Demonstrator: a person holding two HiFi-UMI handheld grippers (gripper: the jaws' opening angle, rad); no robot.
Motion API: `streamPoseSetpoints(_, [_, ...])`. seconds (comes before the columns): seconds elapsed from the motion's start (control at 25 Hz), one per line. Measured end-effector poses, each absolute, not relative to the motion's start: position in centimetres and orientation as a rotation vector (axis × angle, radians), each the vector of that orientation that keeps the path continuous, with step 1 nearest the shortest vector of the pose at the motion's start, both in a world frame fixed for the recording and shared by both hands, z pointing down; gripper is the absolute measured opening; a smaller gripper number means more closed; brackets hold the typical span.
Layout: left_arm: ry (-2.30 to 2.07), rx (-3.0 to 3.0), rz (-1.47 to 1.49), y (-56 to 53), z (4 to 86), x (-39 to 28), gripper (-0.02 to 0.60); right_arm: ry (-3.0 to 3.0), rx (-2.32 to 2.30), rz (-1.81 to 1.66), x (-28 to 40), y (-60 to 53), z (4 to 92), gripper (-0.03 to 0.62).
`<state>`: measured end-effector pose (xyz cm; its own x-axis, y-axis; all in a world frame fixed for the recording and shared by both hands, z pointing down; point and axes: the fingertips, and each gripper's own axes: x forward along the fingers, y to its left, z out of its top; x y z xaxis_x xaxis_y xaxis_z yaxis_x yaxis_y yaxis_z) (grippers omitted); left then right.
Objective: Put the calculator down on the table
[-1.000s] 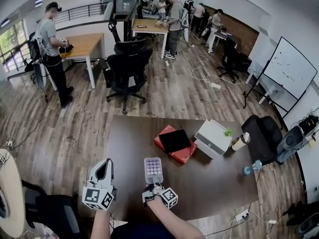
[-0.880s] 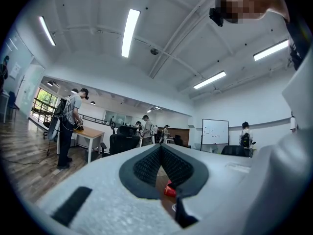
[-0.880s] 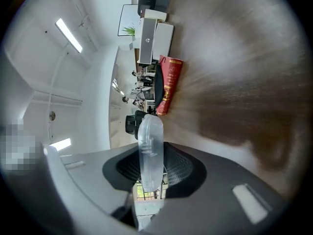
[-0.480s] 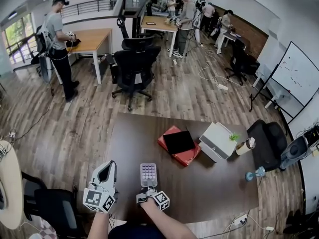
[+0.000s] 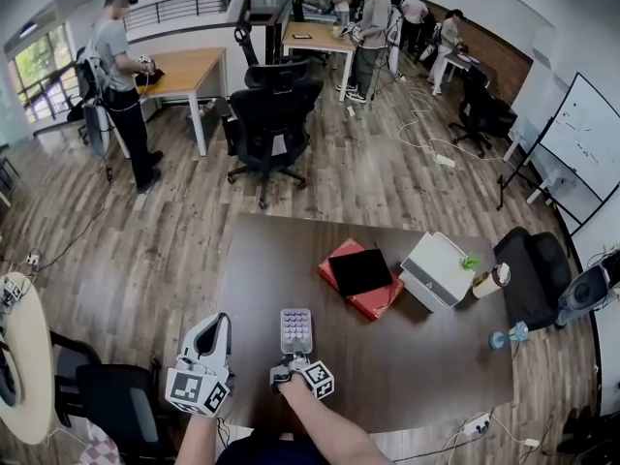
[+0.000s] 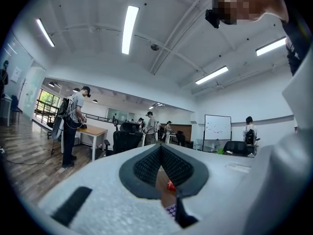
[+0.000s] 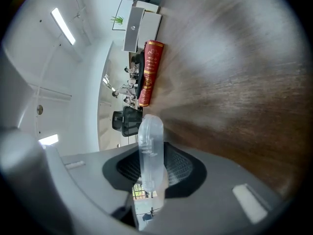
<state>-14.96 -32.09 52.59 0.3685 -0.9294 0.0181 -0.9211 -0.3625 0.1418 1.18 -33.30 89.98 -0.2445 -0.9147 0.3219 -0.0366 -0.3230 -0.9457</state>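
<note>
Right gripper (image 5: 294,358) clamps the calculator (image 5: 295,330) by its near end, lower centre, low over the table (image 5: 426,376). Left gripper (image 5: 215,327) has its jaws together, empty. Lowering step, I judge. Next move calls for settling it flat, then release.

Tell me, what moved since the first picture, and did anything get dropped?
The right hand-held gripper seems to have sunk a little toward the table, carrying the calculator. It still clamps the calculator, so nothing was let go. The left hand-held gripper stayed where it was, shut and empty. The red book and the white box lie as before.
</note>
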Motion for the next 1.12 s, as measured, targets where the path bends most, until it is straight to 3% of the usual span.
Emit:
streamPoseSetpoints(0.76, [-1.711,2.464,-0.073,-32.4,53.7,-15.9,-0.003,1.079,-1.377,-1.716,1.5,-34.5,91.8,0.133])
streamPoseSetpoints(0.8, [-1.703,2.466,-0.07,-32.3,53.8,-15.8,-0.003,1.083,-1.372,-1.716,1.3,-34.6,91.5,0.149])
streamPoseSetpoints(0.92, [-1.687,2.469,-0.071,-32.4,53.7,-15.8,-0.002,1.071,-1.314,-1.703,0.7,-35.6,90.2,0.331])
streamPoseSetpoints(1.12, [-1.699,2.459,-0.092,-32.1,53.6,-16.1,-0.003,0.994,-1.325,-1.742,0.7,-35.8,89.4,0.454])
